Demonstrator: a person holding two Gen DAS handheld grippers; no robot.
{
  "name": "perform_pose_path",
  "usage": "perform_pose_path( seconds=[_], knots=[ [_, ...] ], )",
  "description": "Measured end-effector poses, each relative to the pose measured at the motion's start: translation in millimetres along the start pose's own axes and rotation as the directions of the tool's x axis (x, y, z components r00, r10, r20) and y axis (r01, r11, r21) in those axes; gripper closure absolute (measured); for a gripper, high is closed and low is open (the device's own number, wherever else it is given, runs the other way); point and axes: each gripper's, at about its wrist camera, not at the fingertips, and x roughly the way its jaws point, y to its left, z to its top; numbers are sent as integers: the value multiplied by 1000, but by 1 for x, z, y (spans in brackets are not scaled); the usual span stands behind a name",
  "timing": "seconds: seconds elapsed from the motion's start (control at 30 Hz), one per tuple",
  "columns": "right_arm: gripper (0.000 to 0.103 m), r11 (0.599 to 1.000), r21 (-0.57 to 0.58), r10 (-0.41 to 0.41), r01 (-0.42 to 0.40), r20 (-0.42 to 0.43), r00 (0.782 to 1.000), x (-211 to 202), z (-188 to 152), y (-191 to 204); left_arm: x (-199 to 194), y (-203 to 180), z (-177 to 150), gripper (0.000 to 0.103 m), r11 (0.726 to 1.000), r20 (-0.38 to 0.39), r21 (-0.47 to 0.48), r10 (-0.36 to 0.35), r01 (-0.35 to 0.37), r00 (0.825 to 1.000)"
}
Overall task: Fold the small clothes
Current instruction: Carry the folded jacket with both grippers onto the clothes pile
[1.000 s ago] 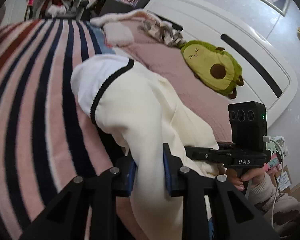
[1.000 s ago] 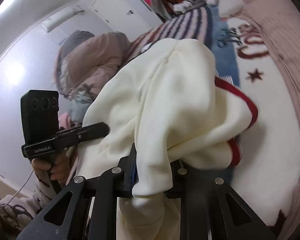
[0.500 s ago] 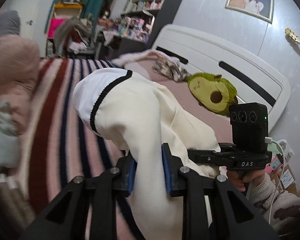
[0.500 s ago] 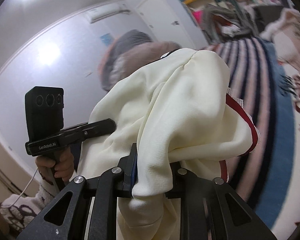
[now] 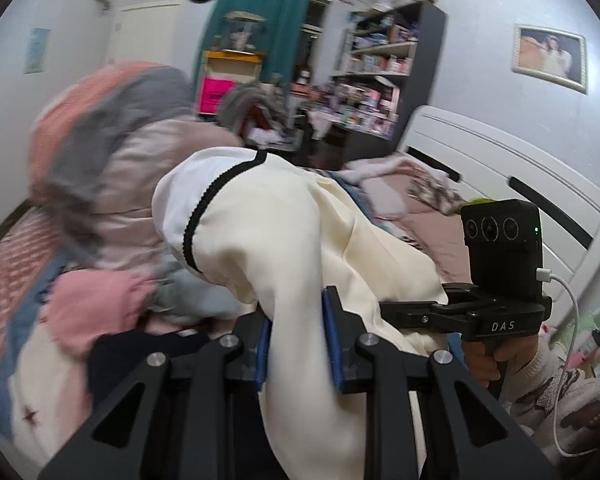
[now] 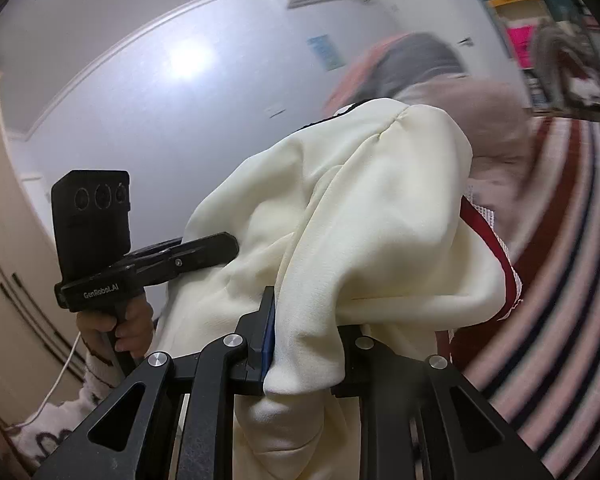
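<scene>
A: What does the left claw (image 5: 296, 336) hold?

B: It is closed on a cream garment (image 5: 300, 232). The cloth is pinched between the two blue pads (image 5: 329, 340) and hangs below them. The gap between the pads is narrow, only as wide as the bunched cloth.

A: And the right claw (image 6: 306, 334)?

B: It grips the same garment (image 6: 364, 216), on another part. One blue pad (image 6: 269, 328) shows at the left of the cloth; the other pad is covered by the fold. The jaws are nearly together, with the cloth clamped between them.

A: Where is the garment?

B: It is held up in the air between the two claws, above the bed (image 5: 432, 236). It does not lie on anything. In the left view a white collar with a black trim line (image 5: 212, 204) sticks up at the top. In the right view a dark red band (image 6: 492, 248) runs along the far edge.

A: What is behind it?

B: A heap of pink and grey clothes (image 5: 112, 152) is on the left side, blurred. A striped blanket (image 6: 572, 240) covers the bed at the right of the right view.

A: Are the hands visible?

B: Yes. Each view shows the other claw from the side, with a hand (image 5: 488, 360) around its handle and a knitted sleeve (image 5: 560, 396) below.
</scene>
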Motion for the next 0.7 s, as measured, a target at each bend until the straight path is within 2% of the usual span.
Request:
perform_pose_path(
  seconds=[0.17,0.27,0.47,0.63,0.7],
  knots=[
    [88,996,-5,93,-94,-69,993,70,8,25,-39,55,-14,82,996,-11,-39,75,-76,997],
    [88,994,-2,111,-112,-110,988,98,7,30,-43,80,-25,82,992,-31,-62,109,-111,994],
    [88,998,1,63,-64,-181,982,142,-10,20,-9,122,-56,82,984,-78,-135,110,-120,991],
    [88,1000,3,17,-17,-201,979,166,-10,15,8,147,-62,80,981,-78,-170,86,-98,993],
    [87,1000,-11,-8,6,-215,977,181,-5,15,16,152,-64,76,980,-87,-170,87,-101,992]
  ],
)
